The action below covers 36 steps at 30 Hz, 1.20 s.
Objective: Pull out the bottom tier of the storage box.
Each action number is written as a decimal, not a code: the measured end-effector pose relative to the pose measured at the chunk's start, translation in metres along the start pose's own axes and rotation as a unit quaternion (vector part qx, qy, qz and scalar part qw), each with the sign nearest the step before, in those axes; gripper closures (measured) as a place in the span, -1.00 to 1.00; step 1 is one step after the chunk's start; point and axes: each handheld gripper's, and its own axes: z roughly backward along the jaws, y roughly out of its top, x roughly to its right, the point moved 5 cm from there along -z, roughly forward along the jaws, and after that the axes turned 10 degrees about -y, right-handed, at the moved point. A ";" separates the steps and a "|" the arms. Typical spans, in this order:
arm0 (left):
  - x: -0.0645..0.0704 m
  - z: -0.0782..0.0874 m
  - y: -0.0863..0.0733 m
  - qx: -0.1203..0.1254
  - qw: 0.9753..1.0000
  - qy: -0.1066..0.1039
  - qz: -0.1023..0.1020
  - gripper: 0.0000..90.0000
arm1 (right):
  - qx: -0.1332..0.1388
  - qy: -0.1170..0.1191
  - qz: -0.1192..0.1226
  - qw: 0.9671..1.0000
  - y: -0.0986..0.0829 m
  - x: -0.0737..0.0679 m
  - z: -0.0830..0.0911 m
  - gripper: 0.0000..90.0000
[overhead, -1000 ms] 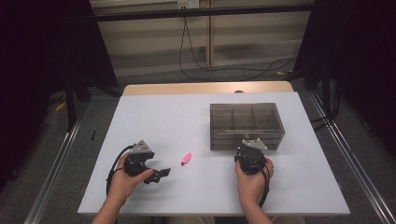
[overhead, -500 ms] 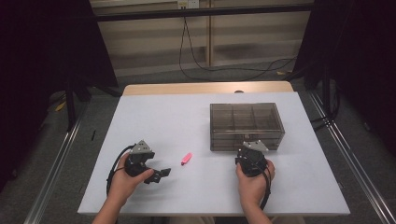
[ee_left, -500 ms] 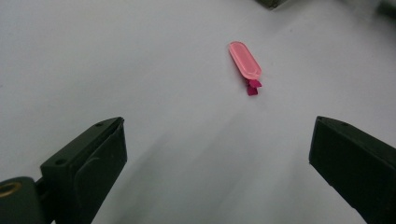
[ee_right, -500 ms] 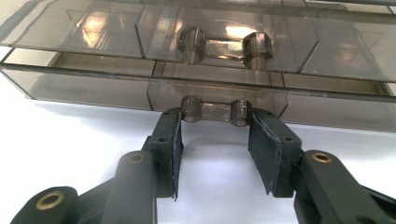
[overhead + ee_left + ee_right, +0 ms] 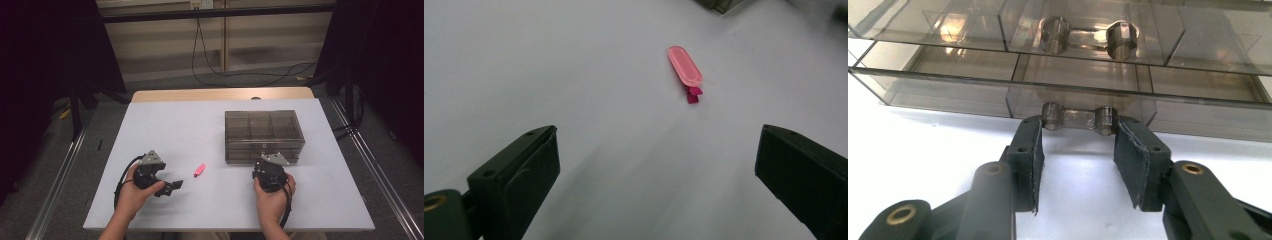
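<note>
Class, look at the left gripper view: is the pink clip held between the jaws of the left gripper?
No. The pink clip lies on the white table ahead of the left gripper, whose jaws stand wide apart.

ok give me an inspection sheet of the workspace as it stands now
surface: white table, bare over most of its top
job's things: smoked clear drawer box at the right rear; lower drawer handle sits at the tips of the right jaws; small pink clip lies flat in the middle front
clutter: nothing seen
grippers: left gripper open, aimed at the pink clip, short of it; right gripper open, jaws either side of the handle, touching or not I cannot tell
cables: black cable loops from the left gripper; another cable runs over the floor behind
surroundings: dark curtains at both sides, metal rails along the floor
</note>
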 end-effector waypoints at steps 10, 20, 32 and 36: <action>0.000 0.000 0.000 0.000 1.000 -0.001 0.000 -0.91 | 0.000 0.007 -0.001 1.000 -0.003 0.001 0.004 0.23; 0.002 -0.002 0.001 0.007 1.000 -0.001 0.002 -0.91 | 0.002 0.007 -0.006 1.000 -0.008 0.001 0.009 0.23; 0.002 -0.001 0.000 0.000 1.000 -0.001 0.002 -0.91 | 0.001 0.011 -0.008 1.000 -0.012 0.002 0.014 0.23; 0.002 -0.002 0.001 0.002 1.000 -0.003 0.001 -0.91 | 0.001 0.013 -0.012 1.000 -0.013 0.002 0.016 0.23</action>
